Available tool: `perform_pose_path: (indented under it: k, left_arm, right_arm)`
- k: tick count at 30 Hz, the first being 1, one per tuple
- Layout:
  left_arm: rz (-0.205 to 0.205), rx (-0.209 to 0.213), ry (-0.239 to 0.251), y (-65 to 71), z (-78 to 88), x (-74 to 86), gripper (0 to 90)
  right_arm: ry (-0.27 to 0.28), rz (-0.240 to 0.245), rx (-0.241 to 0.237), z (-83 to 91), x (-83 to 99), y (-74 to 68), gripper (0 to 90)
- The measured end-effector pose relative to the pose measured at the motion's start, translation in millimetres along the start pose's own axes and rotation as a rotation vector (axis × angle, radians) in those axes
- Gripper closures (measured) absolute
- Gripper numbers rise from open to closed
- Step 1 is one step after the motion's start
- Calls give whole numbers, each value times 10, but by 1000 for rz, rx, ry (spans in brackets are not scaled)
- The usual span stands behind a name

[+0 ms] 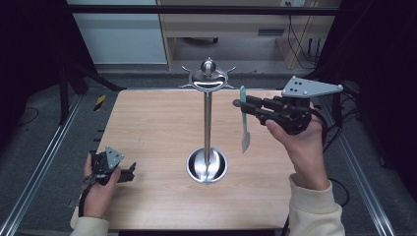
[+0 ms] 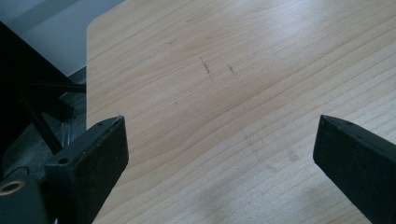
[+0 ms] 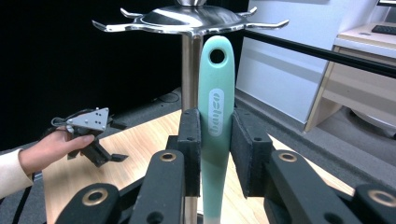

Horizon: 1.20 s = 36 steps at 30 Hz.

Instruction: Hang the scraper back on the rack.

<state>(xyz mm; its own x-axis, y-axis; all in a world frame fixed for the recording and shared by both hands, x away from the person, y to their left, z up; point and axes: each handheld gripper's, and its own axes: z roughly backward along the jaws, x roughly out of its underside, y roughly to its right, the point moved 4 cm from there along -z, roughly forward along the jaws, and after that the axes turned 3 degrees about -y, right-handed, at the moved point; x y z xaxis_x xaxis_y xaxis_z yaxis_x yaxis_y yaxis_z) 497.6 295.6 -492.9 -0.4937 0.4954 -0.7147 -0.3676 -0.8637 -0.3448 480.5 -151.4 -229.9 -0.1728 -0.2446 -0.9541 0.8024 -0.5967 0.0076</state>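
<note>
Right gripper [image 3: 215,154] is clamped on the mint-green handle of a utensil [image 3: 215,107], pads pressing both sides just below the printed oval logo, hang hole at the top end clear above the jaws. In the high view the right gripper [image 1: 239,104] is held up over the right half of the counter [image 1: 147,123], jaws pointing left, utensil [image 1: 244,120] hanging upright with its pale blade end down and well clear of the wood. It sits just right of the steel hanging stand [image 1: 207,118], near the hooked top disc but not touching; from the right gripper view the handle top lines up just under that disc's rim [image 3: 187,21], pole right behind it. Stand base is a round steel dish mid-counter. Left gripper [image 1: 132,172] rests low at the near-left counter edge in the person's left hand, jaws spread wide apart [image 2: 219,154], nothing between them, bare wood underneath.
</note>
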Motion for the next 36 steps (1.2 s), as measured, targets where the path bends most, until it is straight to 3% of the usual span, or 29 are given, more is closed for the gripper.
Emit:
perform_pose_path:
  k: [24, 36]
  left_arm:
    - [-9, -1, -2, 2, 0, -6, 30]
    - [-13, -2, -1, 5, 2, -11, 30]
  right_arm:
    - [49, -5, -22, -12, -56, -21, 743]
    - [42, -5, -23, -57, -59, -50, 743]
